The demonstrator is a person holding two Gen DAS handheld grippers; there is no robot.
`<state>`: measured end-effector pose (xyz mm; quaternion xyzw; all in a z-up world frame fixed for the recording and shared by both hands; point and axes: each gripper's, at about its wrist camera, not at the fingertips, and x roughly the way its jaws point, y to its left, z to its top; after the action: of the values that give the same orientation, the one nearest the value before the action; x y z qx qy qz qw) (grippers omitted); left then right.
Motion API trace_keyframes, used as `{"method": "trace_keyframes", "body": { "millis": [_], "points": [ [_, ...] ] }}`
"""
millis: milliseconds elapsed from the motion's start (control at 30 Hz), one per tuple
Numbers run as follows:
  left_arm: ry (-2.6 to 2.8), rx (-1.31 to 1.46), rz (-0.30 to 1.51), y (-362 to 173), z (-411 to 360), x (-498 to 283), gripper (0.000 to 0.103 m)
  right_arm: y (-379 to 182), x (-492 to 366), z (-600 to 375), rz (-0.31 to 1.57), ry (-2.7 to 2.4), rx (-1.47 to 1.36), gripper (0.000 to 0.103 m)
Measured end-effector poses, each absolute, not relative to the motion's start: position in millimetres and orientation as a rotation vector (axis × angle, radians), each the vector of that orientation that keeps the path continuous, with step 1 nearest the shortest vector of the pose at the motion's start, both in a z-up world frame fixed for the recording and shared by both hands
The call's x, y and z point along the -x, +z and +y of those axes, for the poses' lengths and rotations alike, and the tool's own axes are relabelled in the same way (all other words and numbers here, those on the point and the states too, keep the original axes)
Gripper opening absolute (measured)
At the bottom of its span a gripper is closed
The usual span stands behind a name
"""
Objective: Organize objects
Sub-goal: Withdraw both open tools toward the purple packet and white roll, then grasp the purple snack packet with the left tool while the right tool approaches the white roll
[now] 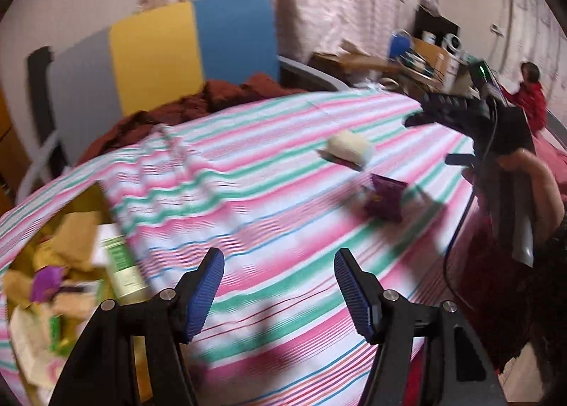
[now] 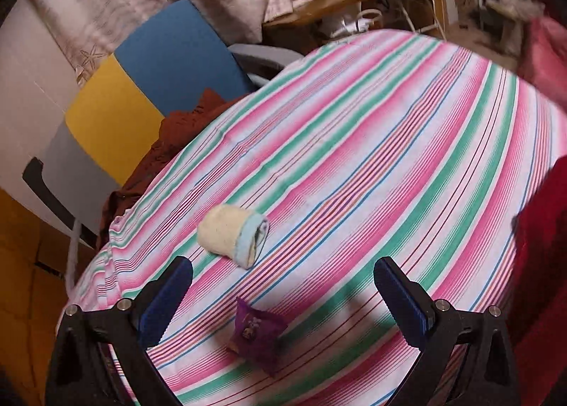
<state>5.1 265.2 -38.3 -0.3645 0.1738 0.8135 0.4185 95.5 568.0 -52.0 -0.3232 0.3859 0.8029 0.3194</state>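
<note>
Both grippers' fingers [image 2: 166,303] spread empty; purple packet [image 2: 257,335] stands upright, rolled towel [image 2: 232,234] lies lengthwise left-right.

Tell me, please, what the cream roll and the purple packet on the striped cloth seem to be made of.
Roll: likely soft terry cloth, matte and fuzzy, cream with a pale blue band at the end where coiled layers show.
Packet: probably thin plastic film, slightly glossy, puffed like a pillow with a crimped top edge and printed front.
Striped cloth: woven fabric, matte, with fine creases.
</note>
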Motion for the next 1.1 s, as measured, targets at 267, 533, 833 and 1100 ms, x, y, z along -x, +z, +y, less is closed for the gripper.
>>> {"method": "trace_keyframes", "body": {
  "millis": [267,533,833,1100],
  "points": [
    [1.865,0.93,0.46,-68,334,4,0.064,-52,-92,563,1.024,2.156,0.853,0.103],
    [1.713,0.89,0.513,-83,400,2,0.064,-54,-91,565,1.049,2.164,0.86,0.103],
    [1.65,0.887,0.593,-109,452,-3,0.063,-57,-91,568,1.076,2.155,0.854,0.103],
    [1.674,0.918,0.565,-125,456,-1,0.041,-63,-88,572,1.093,2.139,0.881,0.103]
  ]
}}
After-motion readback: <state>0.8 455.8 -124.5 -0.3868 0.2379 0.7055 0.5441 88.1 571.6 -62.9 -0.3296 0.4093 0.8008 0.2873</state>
